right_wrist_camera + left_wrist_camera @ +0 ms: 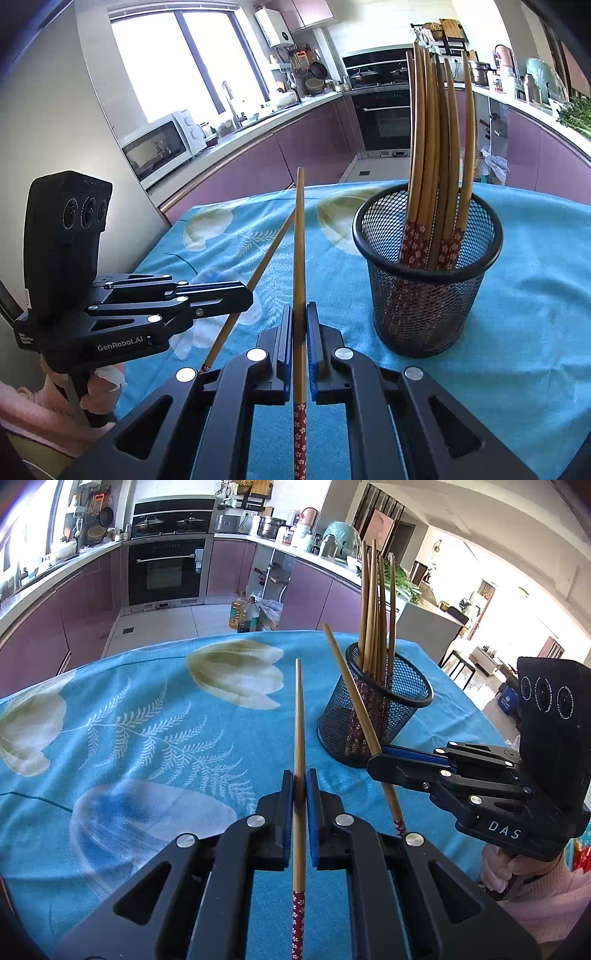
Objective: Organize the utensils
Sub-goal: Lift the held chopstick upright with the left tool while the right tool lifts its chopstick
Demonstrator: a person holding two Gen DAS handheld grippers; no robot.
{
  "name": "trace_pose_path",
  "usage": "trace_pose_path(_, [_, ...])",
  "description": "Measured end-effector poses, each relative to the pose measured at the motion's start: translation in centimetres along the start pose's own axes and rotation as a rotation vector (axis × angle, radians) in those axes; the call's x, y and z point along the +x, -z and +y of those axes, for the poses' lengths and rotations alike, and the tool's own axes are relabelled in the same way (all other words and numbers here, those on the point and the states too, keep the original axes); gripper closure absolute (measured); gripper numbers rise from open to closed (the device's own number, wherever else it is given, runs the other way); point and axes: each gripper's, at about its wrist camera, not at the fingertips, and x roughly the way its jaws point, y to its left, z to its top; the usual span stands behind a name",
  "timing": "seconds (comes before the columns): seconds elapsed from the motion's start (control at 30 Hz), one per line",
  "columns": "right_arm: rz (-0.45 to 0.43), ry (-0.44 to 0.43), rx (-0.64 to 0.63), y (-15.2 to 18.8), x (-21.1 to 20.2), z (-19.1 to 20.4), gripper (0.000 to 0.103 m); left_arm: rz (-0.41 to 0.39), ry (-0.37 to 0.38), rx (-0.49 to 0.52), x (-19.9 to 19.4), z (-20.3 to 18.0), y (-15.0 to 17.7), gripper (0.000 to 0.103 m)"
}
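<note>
A black mesh cup (pixel 402 716) stands on the blue flowered tablecloth (pixel 147 709) and holds several bamboo chopsticks (pixel 373 602), red patterned ends down. In the left wrist view my left gripper (pixel 300 786) is shut on one chopstick (pixel 299 720), which points forward over the cloth, left of the cup. My right gripper (pixel 371 762) comes in from the right, shut on a second chopstick (pixel 349 686) that slants across the cup's front. The right wrist view shows the right gripper (pixel 300 321) clamping its chopstick (pixel 300 240), the cup (pixel 424 306) at its right and the left gripper (pixel 249 299) at its left.
The table's far edge drops to a tiled kitchen floor with oil bottles (pixel 243 613). Purple cabinets, an oven (pixel 166 572) and a microwave (pixel 159 147) line the walls. A hand in a pink sleeve (pixel 535 897) holds the right gripper's handle.
</note>
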Motion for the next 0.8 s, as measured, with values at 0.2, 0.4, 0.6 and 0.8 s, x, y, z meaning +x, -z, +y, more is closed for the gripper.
trace_pose_path(0.2, [0.008, -0.003, -0.001, 0.2, -0.1, -0.2, 0.097, -0.020, 0.023, 0.003, -1.0, -0.3, -0.1, 0.095])
trace_pose_path(0.4, [0.017, -0.015, -0.011, 0.0, 0.3, 0.4, 0.097, -0.024, 0.046, 0.016, -1.5, -0.8, -0.1, 0.095])
trace_pose_path(0.6, [0.001, -0.025, -0.022, 0.0, 0.0, 1.0, 0.097, -0.010, 0.061, 0.031, -1.2, -1.3, 0.0, 0.095])
trace_pose_path(0.8, [-0.011, -0.033, -0.029, 0.1, -0.3, 0.9, 0.097, 0.009, 0.065, 0.034, -0.5, -1.3, 0.0, 0.094])
